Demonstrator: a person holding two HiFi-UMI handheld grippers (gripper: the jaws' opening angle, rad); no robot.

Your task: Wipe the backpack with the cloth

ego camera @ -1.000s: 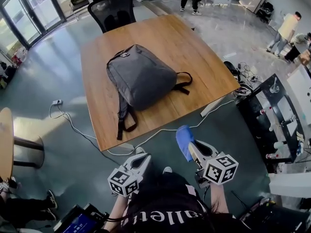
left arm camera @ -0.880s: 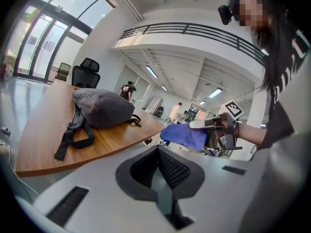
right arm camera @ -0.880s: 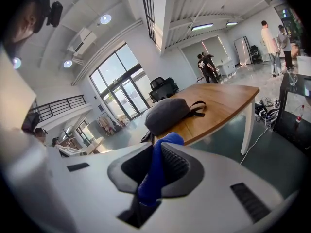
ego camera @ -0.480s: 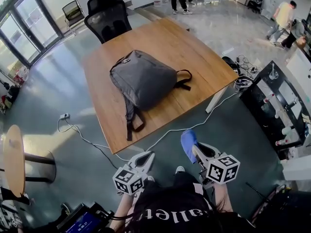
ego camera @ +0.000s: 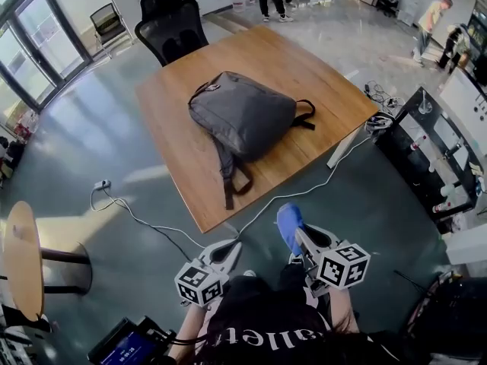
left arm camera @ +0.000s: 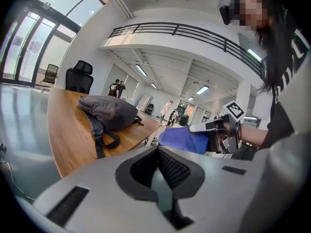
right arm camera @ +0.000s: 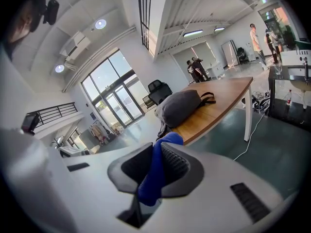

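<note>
Our right tongs [ego camera: 300, 236] pinch the crumpled blue cloth [ego camera: 287, 220]; our left tongs [ego camera: 228, 248] are closed on nothing. Far ahead, well apart from both, the grey fabric backpack [ego camera: 242, 120] lies flat on the wooden tabletop [ego camera: 319, 74]. We judge that no wiping has begun and all of it is left.

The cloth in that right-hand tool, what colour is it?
Plain blue. The cloth shows best in the right gripper view, pinched between the jaws.

You get bright daylight through the glass doors [ego camera: 30, 44], sheen on the floor [ego camera: 99, 128], and fisheye-bent, dark-cornered edges.
</note>
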